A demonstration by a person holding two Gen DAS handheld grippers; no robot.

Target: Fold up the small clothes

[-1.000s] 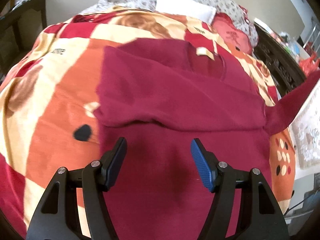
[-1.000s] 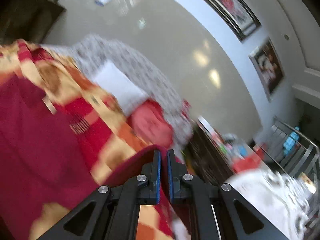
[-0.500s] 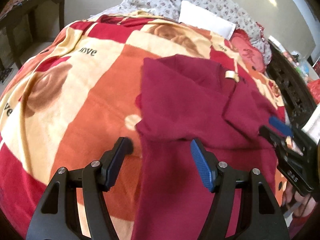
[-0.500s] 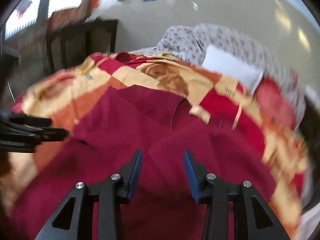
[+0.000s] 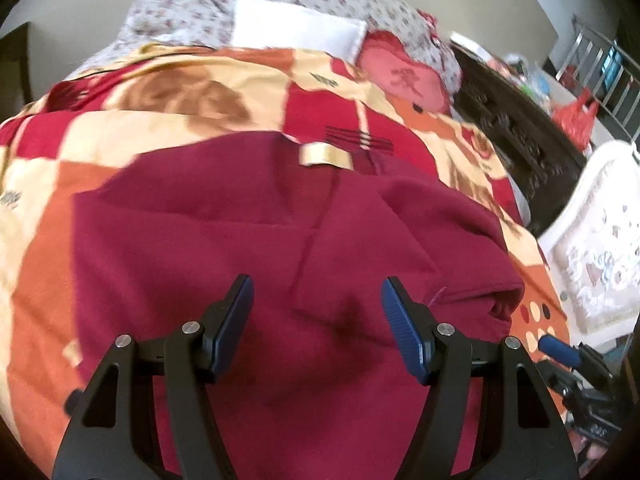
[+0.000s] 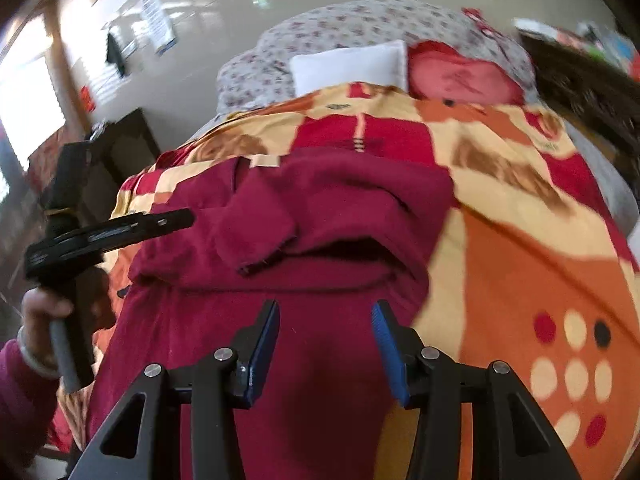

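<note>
Right now I am looking at a dark red sweater lying on the patterned blanket that is covering the bed, its neck with a pale label pointing toward the pillows at the head end. Both sleeves are lying folded in across the chest, the right one ending in a loose cuff near the middle, and the lower body is running down toward me off the foot edge of the blanket. I am holding my left gripper above the garment's middle with its blue pads spread wide, gripping nothing. My right gripper is hovering over the lower body near the blanket's right side, fingers likewise parted and empty. Motion is blurring both views a little. A white pillow is resting beside a red cushion.
</note>
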